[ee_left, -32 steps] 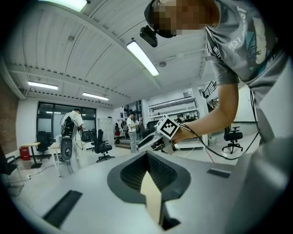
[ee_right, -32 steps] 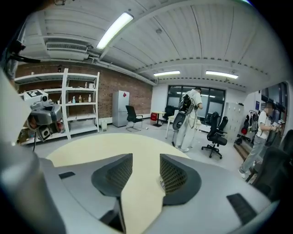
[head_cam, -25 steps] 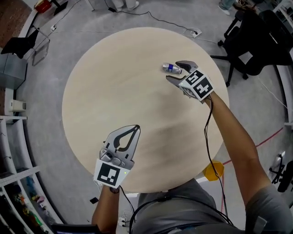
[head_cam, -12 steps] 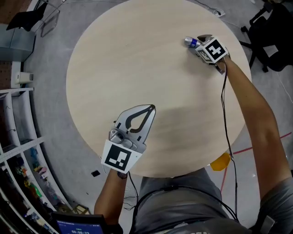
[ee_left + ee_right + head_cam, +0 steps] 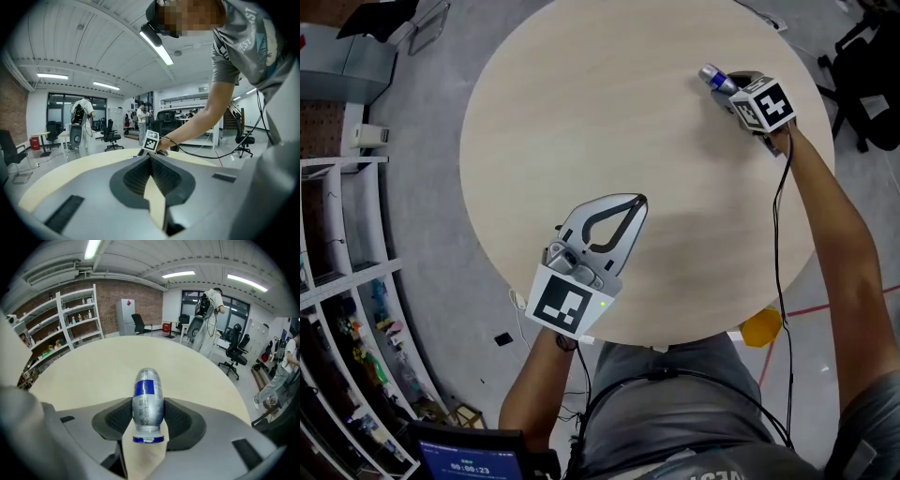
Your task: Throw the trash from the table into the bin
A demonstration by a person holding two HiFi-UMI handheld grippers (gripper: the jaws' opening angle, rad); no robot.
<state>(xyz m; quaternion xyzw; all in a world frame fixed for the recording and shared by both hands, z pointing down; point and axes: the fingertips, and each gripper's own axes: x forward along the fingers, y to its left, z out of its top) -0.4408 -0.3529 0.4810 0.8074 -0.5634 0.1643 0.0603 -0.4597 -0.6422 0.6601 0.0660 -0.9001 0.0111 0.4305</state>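
Round surface (image 5: 581,112) — at one o'clock the right hand-held gripper (image 5: 739,89), jaws just closing, pinches the bottle (image 5: 148,399) — next, likely a lift toward the bin.

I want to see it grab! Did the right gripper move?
Yes. The right gripper went forward over the bottle on the table, jaws just closing round it.

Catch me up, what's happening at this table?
A person holds a gripper in each hand over a round table. The right gripper has a small silver bottle with a blue band between its jaws, lying on its side near the table's far edge; the jaws have just been closing and the pads now meet its sides. The left gripper is shut and empty over the near side. No bin shows in any view.
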